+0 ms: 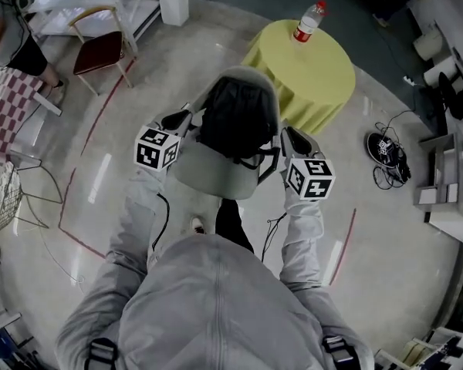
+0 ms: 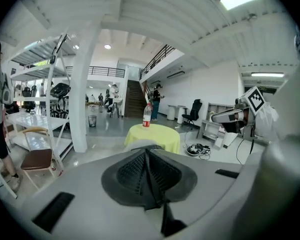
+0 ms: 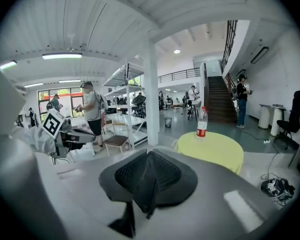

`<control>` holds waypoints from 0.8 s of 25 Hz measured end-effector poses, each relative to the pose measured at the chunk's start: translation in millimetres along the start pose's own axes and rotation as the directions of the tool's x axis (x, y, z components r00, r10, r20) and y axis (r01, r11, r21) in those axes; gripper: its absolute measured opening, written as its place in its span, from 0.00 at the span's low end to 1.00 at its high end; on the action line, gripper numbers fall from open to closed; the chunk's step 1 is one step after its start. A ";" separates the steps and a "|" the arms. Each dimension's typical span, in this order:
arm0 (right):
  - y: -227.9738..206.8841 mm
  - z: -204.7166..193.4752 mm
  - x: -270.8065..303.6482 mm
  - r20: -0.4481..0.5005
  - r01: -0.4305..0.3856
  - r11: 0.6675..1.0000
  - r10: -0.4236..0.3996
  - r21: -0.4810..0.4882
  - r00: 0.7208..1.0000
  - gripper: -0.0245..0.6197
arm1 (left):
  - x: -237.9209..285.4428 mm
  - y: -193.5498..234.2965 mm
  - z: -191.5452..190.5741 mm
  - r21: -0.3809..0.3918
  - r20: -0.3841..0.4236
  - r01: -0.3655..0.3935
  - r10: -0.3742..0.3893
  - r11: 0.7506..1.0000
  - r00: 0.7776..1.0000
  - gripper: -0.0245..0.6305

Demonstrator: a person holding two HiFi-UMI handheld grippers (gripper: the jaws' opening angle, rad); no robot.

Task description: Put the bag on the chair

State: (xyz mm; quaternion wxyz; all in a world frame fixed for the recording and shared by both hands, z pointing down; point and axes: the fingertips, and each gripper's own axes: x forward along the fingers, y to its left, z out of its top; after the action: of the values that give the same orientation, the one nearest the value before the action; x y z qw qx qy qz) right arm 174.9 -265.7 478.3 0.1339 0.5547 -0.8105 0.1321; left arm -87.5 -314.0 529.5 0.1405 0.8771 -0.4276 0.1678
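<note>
The black bag (image 1: pixel 235 118) rests on the grey shell chair (image 1: pixel 212 177), leaning against its rounded back. My left gripper (image 1: pixel 191 120) is pressed to the bag's left side and my right gripper (image 1: pixel 287 139) to its right side, near a loose strap. In the left gripper view the jaws of the left gripper (image 2: pixel 147 151) stand together, with a dark strip of the bag pinched between the black mesh pads. The right gripper (image 3: pixel 149 154) shows the same in its own view. The bag's body is hidden in both gripper views.
A round yellow table (image 1: pixel 309 75) with a red-labelled bottle (image 1: pixel 309 20) stands just beyond the chair. A red-seated chair (image 1: pixel 100 48) and white shelving are at the far left, beside a person (image 1: pixel 8 45). Cables and a black object (image 1: pixel 386 151) lie on the floor at right.
</note>
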 end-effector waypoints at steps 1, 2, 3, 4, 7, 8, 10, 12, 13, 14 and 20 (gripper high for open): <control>5.2 6.7 -7.6 0.017 0.004 1.000 -0.004 -0.003 1.000 0.11 | -8.6 -4.0 7.6 0.003 0.020 0.008 -0.008 1.000 1.000 0.08; 10.0 11.7 -14.7 0.027 0.010 1.000 -0.009 -0.012 1.000 0.11 | -17.3 -8.0 15.2 0.004 0.039 0.018 -0.018 1.000 0.999 0.08; 14.0 15.6 -21.3 0.034 0.018 1.000 -0.018 -0.023 0.999 0.10 | -25.7 -12.2 23.0 0.010 0.057 0.028 -0.028 1.000 0.998 0.07; 17.3 19.1 -27.5 0.040 0.027 0.999 -0.026 -0.032 0.999 0.08 | -33.5 -16.8 30.8 0.024 0.072 0.036 -0.038 0.999 0.997 0.06; 28.7 28.4 -44.6 0.076 0.017 1.000 -0.016 -0.015 0.997 0.06 | -56.3 -32.5 54.0 0.106 0.117 0.043 -0.056 0.993 0.992 0.05; 33.8 30.4 -49.6 0.085 0.009 1.000 -0.008 -0.011 0.996 0.05 | -64.5 -37.3 61.6 0.127 0.139 0.043 -0.061 0.991 0.988 0.05; 45.5 34.8 -60.0 0.097 -0.005 1.000 0.007 -0.018 0.995 0.05 | -80.9 -46.9 74.8 0.152 0.178 0.049 -0.076 0.987 0.981 0.05; 57.5 43.5 -72.9 0.122 -0.029 0.999 0.031 -0.014 0.992 0.05 | -95.7 -57.6 83.8 0.186 0.198 0.058 -0.095 0.981 0.976 0.05; 63.0 49.6 -80.0 0.140 -0.042 0.999 0.043 -0.008 0.989 0.05 | -102.4 -62.9 86.9 0.206 0.202 0.064 -0.106 0.977 0.974 0.05; 67.8 56.4 -87.0 0.158 -0.050 0.999 0.051 -0.008 0.986 0.05 | -108.9 -67.3 89.5 0.222 0.204 0.069 -0.115 0.973 0.972 0.05; 90.3 82.4 -122.2 0.205 -0.036 0.996 0.051 -0.075 0.977 0.05 | -142.1 -83.2 95.8 0.261 0.218 0.085 -0.144 0.962 0.965 0.05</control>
State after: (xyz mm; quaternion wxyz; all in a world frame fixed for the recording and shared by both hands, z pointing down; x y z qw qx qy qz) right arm 127.2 -158.4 351.4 0.0654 0.5423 -0.8363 0.0476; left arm -86.7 -202.0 375.4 -0.0128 0.9248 -0.3649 0.1070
